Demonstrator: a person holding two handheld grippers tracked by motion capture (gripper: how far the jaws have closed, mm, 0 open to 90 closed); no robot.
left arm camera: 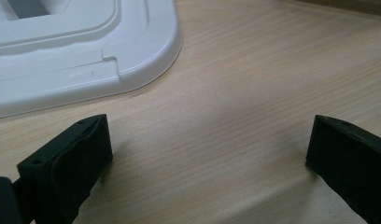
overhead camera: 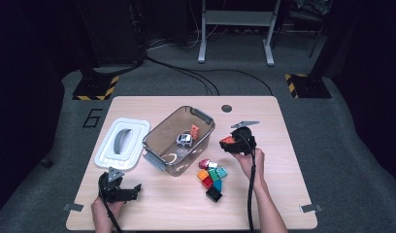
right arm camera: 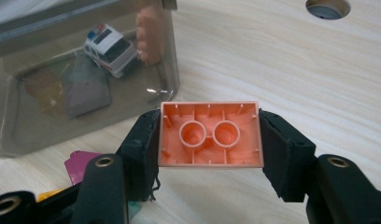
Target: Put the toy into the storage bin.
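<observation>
- Right gripper: my jaws are clamped on an orange brick, one jaw on each short side, hollow underside facing the camera. In the high view the brick is held above the worktop, just right of the clear bin and outside it.
- Left gripper: jaws wide apart, nothing between them, low over the worktop near its front left corner, close to the corner of the white lid that lies flat beside the bin.
- In the bin: a toy car and an orange block standing against the far wall.
- A pile of bricks waits on the worktop in front of the bin, near my right hand.
- Judgement: next is carrying the brick over the bin's rim and letting go.
- Risk: the grip is on smooth side walls only; a tilt could let the brick pivot or slide out short of the bin.
- Risk: travelling too low, the brick or jaws could catch the rim or the grey handle and shove the bin toward the lid.
- Risk: a drop from height may bounce out or knock the toy car.
- Writing: a large "6" is marked on the floor beyond the worktop's left corner. No brand legible on brick, lid or bin; the car's markings are too small to read.
</observation>
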